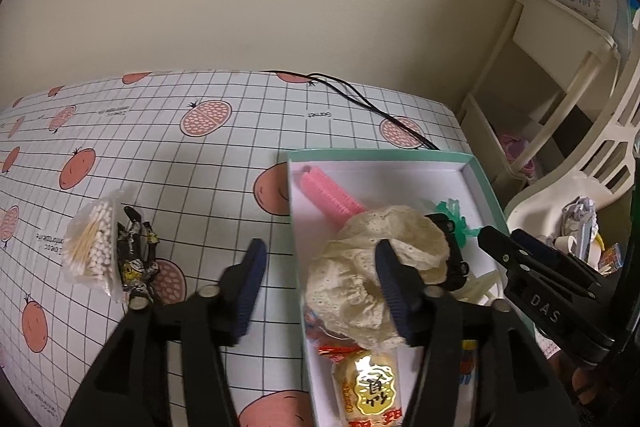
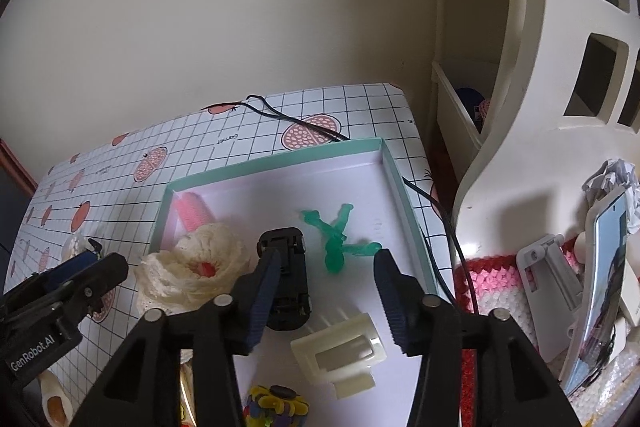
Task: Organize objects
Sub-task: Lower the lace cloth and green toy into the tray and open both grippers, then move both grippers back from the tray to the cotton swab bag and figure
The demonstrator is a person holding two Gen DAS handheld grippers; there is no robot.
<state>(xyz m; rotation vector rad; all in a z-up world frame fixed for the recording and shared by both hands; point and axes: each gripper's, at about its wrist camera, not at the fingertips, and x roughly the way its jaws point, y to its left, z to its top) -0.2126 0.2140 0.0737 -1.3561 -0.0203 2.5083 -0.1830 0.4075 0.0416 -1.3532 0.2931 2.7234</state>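
A teal-rimmed white box (image 1: 482,183) (image 2: 394,179) lies on the fruit-print tablecloth. Inside it are a pink ridged roller (image 1: 332,193) (image 2: 193,211), a cream lace cloth (image 1: 368,267) (image 2: 188,267), a black toy car (image 2: 286,279) (image 1: 452,251), a green figure (image 2: 336,239), a cream plastic clip (image 2: 340,351) and a snack packet (image 1: 368,391). My left gripper (image 1: 320,279) is open, one finger over the cloth, the other outside the box's left wall. My right gripper (image 2: 326,291) is open above the box, between car and clip. A cotton swab bag (image 1: 94,243) and a black-yellow toy (image 1: 138,263) lie on the table to the left.
A black cable (image 1: 360,99) (image 2: 440,211) runs across the back of the table and past the box. A white slatted plastic piece (image 2: 520,147) and a cream shelf (image 1: 560,67) stand to the right. A phone on a stand (image 2: 600,287) and crumpled paper (image 2: 616,179) sit far right.
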